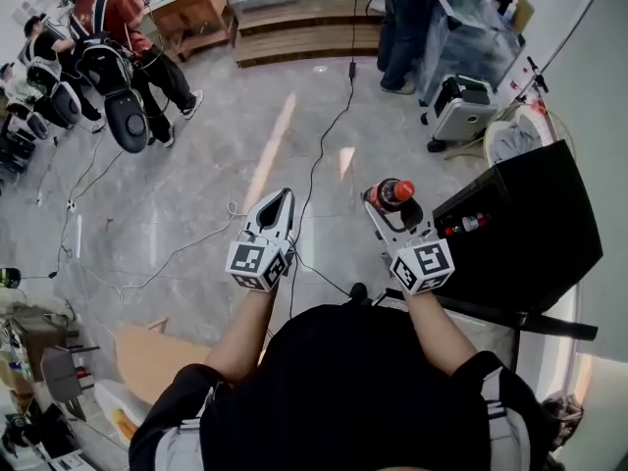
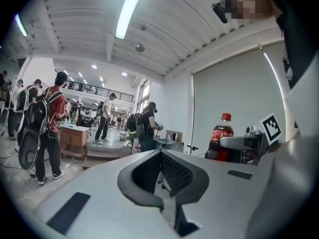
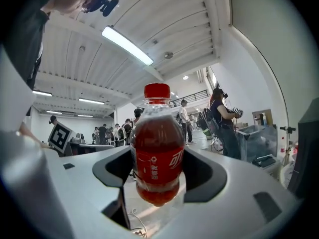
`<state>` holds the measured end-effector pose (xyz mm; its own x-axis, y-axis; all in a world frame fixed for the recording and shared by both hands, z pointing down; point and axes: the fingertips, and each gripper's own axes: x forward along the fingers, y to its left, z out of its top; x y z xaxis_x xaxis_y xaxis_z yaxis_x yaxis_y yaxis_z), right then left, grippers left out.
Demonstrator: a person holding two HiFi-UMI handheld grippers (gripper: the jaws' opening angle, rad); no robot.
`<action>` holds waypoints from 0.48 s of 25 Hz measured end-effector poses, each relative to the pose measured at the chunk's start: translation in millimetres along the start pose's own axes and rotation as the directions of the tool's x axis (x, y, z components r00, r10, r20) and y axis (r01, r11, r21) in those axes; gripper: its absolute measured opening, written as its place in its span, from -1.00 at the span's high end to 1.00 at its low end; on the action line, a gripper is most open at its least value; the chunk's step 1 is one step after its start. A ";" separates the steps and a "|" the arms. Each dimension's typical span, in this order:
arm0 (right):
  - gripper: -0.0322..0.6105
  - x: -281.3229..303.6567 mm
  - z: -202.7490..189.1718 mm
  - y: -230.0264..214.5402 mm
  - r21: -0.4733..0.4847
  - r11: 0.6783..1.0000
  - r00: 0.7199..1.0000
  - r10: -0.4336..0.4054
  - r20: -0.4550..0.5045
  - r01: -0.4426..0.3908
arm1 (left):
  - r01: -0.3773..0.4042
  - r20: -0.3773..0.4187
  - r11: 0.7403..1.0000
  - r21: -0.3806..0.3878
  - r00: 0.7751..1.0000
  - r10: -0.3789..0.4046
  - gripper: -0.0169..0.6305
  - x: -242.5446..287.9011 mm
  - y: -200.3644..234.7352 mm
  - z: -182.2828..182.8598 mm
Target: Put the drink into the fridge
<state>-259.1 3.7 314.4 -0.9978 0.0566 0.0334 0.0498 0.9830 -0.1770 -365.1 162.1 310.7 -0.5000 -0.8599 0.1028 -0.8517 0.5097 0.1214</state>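
The drink is a cola bottle (image 1: 392, 194) with a red cap and dark red liquid. My right gripper (image 1: 390, 206) is shut on it and holds it upright above the floor; in the right gripper view the bottle (image 3: 157, 153) fills the gap between the jaws. The black fridge (image 1: 535, 219) stands just right of that gripper, and a small bottle (image 1: 468, 225) shows at its front. My left gripper (image 1: 282, 200) hangs level to the left, shut with nothing in it, as the left gripper view (image 2: 169, 183) confirms. That view also shows the bottle (image 2: 221, 138) at the right.
A black cable (image 1: 324, 145) runs across the grey stone floor in front of me. A white wheeled device (image 1: 461, 106) stands beyond the fridge. People with backpacks (image 1: 118, 27) stand at the far left by a wooden desk (image 1: 196, 8). Wooden steps (image 1: 304, 32) lie at the back.
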 end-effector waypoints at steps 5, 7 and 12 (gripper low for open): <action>-0.06 13.9 -10.3 -19.2 0.021 0.999 0.999 0.035 -0.009 -0.034 | -0.012 -0.023 0.999 0.034 1.000 0.013 0.90 31.0 -1.7 -2.1; -0.06 21.3 -16.1 -24.0 0.026 0.999 0.999 0.048 0.002 -0.048 | -0.011 -0.033 0.997 0.073 0.999 0.013 0.90 38.1 1.0 -10.8; -0.06 55.4 -15.5 -42.8 0.025 1.000 1.000 0.015 0.021 -0.016 | 0.006 -0.063 0.999 0.042 0.998 -0.003 0.90 70.5 14.7 -21.8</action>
<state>-315.8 -32.5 339.0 -0.9976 0.0677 0.0104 0.0643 0.9772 -0.2021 -409.5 109.5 341.2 -0.4864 -0.8582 0.1643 -0.8605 0.5031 0.0804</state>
